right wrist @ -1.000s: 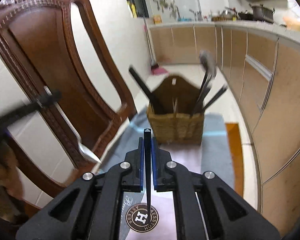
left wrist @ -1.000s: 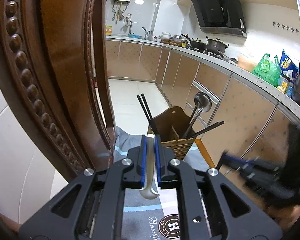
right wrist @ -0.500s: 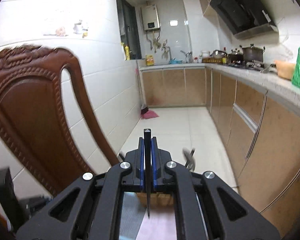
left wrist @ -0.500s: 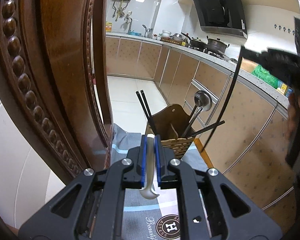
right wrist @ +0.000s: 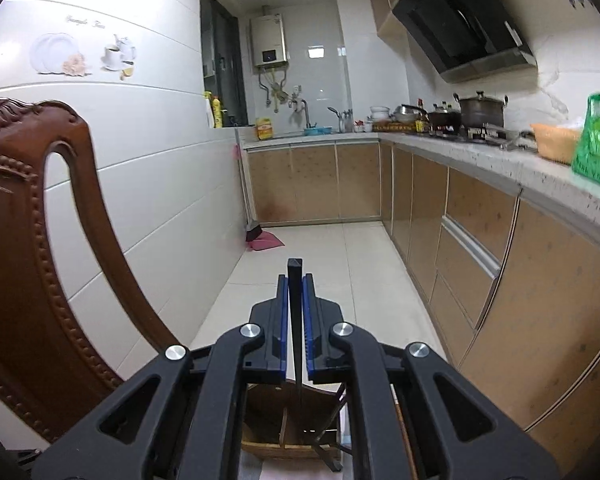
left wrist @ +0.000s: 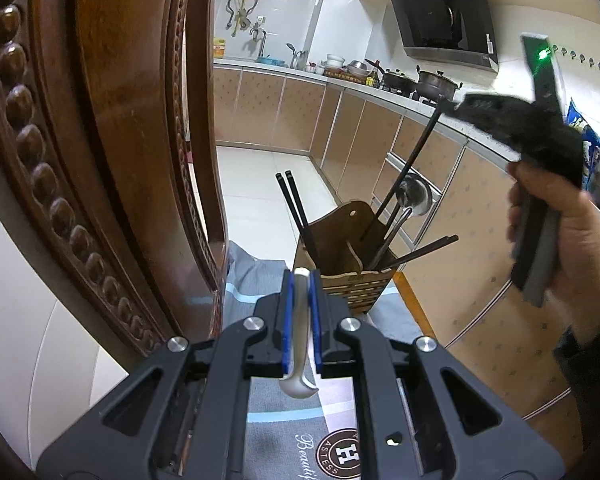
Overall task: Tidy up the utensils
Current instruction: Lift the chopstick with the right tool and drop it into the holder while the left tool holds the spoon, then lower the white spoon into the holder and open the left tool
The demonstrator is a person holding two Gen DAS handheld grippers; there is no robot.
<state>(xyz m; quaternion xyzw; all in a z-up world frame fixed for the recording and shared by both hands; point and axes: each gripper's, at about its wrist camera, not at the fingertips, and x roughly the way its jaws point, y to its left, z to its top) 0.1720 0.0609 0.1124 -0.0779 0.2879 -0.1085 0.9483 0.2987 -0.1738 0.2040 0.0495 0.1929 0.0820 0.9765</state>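
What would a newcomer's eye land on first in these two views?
In the left wrist view, the left hand-held gripper fills the bottom, clamped on a silver utensil handle, with the wooden utensil holder bristling with chopsticks just beyond it. At upper right, the right hand-held gripper holds a black chopstick angled down into that holder. The carved wooden chair back looms on the left.

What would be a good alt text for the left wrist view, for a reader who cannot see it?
The left tool is shut on a metal utensil handle, facing a woven utensil holder on a grey cloth. At right, a hand lowers a black chopstick into the holder.
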